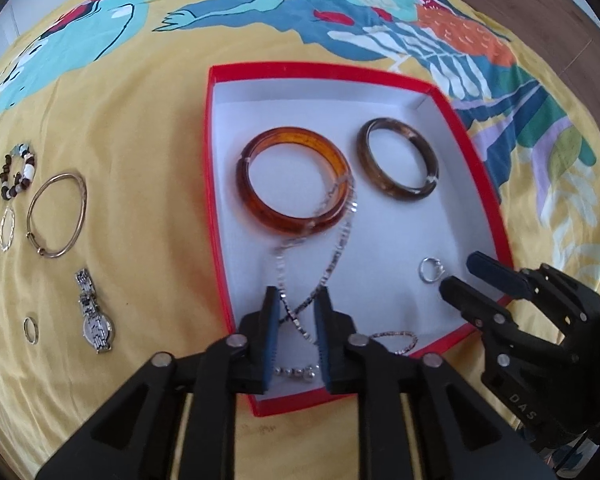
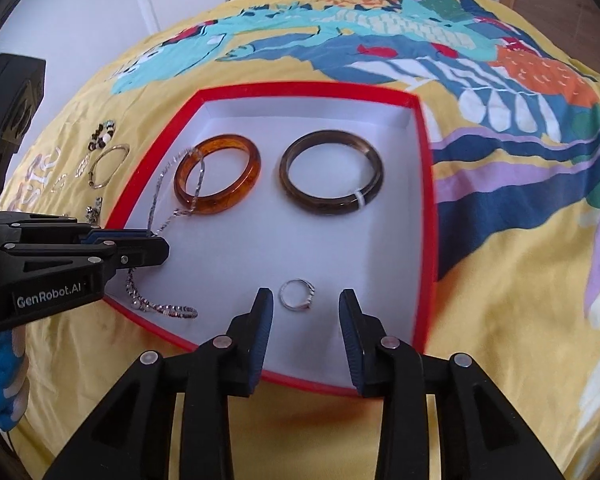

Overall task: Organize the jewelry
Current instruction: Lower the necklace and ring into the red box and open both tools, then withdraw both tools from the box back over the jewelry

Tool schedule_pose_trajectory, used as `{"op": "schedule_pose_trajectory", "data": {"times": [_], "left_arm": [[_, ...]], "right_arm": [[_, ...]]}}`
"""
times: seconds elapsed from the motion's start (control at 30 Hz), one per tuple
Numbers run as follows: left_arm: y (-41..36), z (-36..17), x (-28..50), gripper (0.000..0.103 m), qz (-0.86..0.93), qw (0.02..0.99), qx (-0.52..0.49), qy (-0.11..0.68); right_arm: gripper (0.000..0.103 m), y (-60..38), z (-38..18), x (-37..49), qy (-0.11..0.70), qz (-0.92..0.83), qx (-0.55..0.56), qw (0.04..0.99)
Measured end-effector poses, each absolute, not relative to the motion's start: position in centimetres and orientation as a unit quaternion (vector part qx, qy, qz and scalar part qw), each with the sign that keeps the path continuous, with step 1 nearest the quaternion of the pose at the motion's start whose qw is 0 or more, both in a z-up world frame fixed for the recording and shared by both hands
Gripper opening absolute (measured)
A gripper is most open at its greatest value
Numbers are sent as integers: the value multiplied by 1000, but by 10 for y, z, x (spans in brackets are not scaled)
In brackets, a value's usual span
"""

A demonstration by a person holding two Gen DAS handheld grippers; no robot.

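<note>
Nearest the left wrist camera, the left claw (image 1: 297, 320) hangs over the near edge of the red box (image 1: 220, 208), its two blue-padded fingers parted, with a silver chain necklace (image 1: 332, 264) running up between them. Whether the pads actually touch the chain I cannot tell; in the right wrist view the necklace (image 2: 156, 216) passes right at the tips of this claw (image 2: 156, 240) and seems to lift from the box floor there. The chain's near end lies coiled on the white floor by the box's front wall, with small pearl-like beads (image 1: 296, 372) beside it, and its far loop is draped over the amber bangle (image 1: 294, 180).

The right claw (image 2: 305, 320) is spread wide over the near right part of the box (image 2: 426, 200), and a small silver ring (image 2: 297, 295) lies on the white floor just ahead of the gap, touching neither finger. From the left view that ring (image 1: 431, 270) sits just beside the right claw (image 1: 462, 276).

Further in, the amber bangle (image 2: 217, 174) and a dark brown bangle (image 1: 398, 158) lie flat side by side, apart.

Left of the box, on the yellow patterned bedspread (image 1: 140, 120), lie a silver watch (image 1: 94, 314), a small ring (image 1: 31, 328), a thin gold bangle (image 1: 57, 214), a slim hoop (image 1: 7, 228) and, farthest, a beaded bracelet (image 1: 18, 172).
</note>
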State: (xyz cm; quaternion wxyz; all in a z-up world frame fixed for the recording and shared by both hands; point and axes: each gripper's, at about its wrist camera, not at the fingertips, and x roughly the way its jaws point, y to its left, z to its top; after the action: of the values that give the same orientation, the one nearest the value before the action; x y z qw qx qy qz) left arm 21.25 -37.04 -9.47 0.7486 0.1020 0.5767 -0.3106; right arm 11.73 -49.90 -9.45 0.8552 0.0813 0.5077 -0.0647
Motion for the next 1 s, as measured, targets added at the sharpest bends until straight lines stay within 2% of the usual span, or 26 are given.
{"op": "schedule_pose_trajectory", "data": {"times": [0.33, 0.5, 0.63, 1.0], "left_arm": [[-371, -39, 189, 25, -348, 760, 92, 541], [-360, 2, 165, 25, -355, 788, 93, 495], [-341, 32, 140, 25, -347, 811, 111, 458], [-258, 64, 101, 25, -305, 834, 103, 448]], "right_arm": [[36, -502, -46, 58, 450, -107, 141, 875], [37, -494, -20, 30, 431, -118, 150, 882], [37, -485, 4, 10, 412, -122, 151, 890], [37, -434, 64, -31, 358, -101, 130, 919]]}}
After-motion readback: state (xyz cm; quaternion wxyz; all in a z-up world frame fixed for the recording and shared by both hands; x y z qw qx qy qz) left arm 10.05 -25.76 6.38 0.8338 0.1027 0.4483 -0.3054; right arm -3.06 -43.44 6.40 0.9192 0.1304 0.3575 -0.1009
